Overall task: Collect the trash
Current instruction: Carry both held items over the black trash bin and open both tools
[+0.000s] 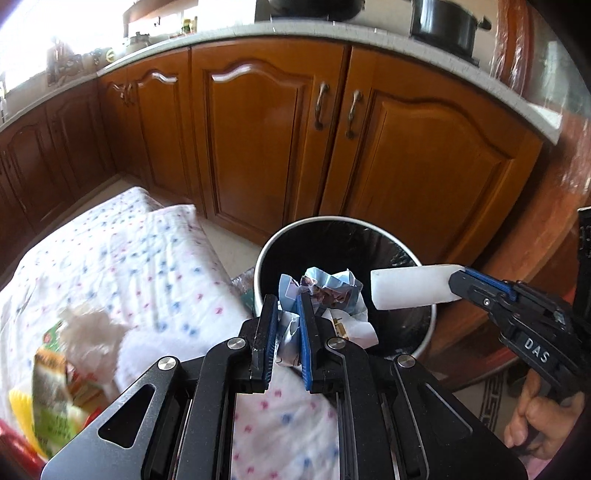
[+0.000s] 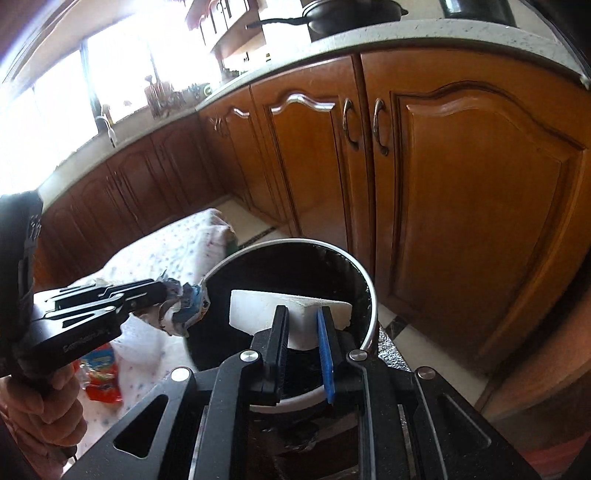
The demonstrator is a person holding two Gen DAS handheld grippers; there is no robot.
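A round trash bin [image 1: 376,224] with a black liner stands on the floor before wooden cabinets; it also shows in the right wrist view [image 2: 364,275]. My left gripper [image 1: 286,308] is shut on a crumpled printed paper [image 1: 328,291] and holds it over the bin's near rim; the paper also shows in the right wrist view [image 2: 184,306]. My right gripper [image 2: 303,325] is shut on a white foam block [image 2: 291,306] and holds it above the bin's opening. In the left wrist view the block [image 1: 410,288] reaches in from the right.
A table with a white dotted cloth [image 1: 122,251] lies left of the bin, with a clear plastic bag [image 1: 88,332], a green packet [image 1: 48,391] and a red wrapper [image 2: 101,373] on it. Wooden cabinet doors [image 1: 266,147] stand behind. Pots [image 1: 443,22] sit on the counter.
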